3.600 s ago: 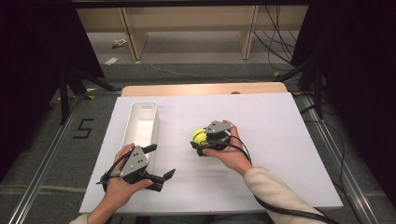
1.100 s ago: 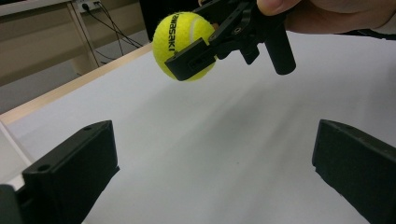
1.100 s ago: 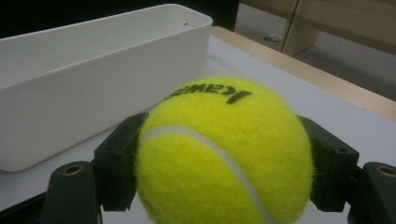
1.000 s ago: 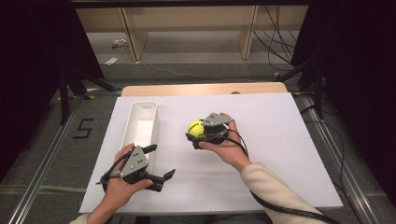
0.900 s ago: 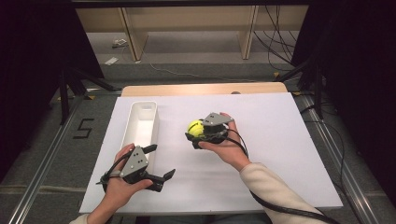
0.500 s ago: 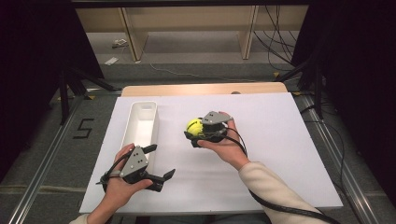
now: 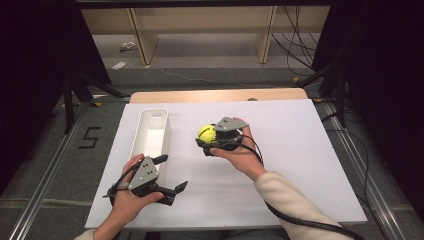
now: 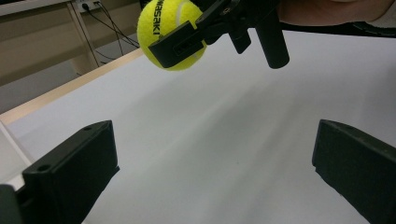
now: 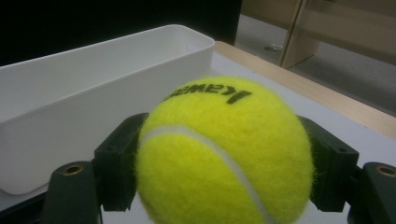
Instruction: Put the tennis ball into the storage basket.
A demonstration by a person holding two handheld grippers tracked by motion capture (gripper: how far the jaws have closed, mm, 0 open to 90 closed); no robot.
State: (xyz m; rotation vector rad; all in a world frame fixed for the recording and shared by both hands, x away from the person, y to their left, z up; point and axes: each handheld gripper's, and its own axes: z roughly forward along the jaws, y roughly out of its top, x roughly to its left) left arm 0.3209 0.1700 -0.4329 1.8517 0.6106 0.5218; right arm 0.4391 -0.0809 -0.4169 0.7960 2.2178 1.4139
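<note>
Black lettering on the yellow tennis ball (image 9: 224, 154) reads "Kawas" upside down in the right gripper view and "wasaki" in the left gripper view. A digit "5" (image 7: 90, 137) is marked in black on the grey floor left of the table.

Left gripper (image 8: 215, 172) jaws stand wide apart; beyond, right gripper (image 8: 187, 35) clamps tennis ball (image 8: 161, 21).
</note>
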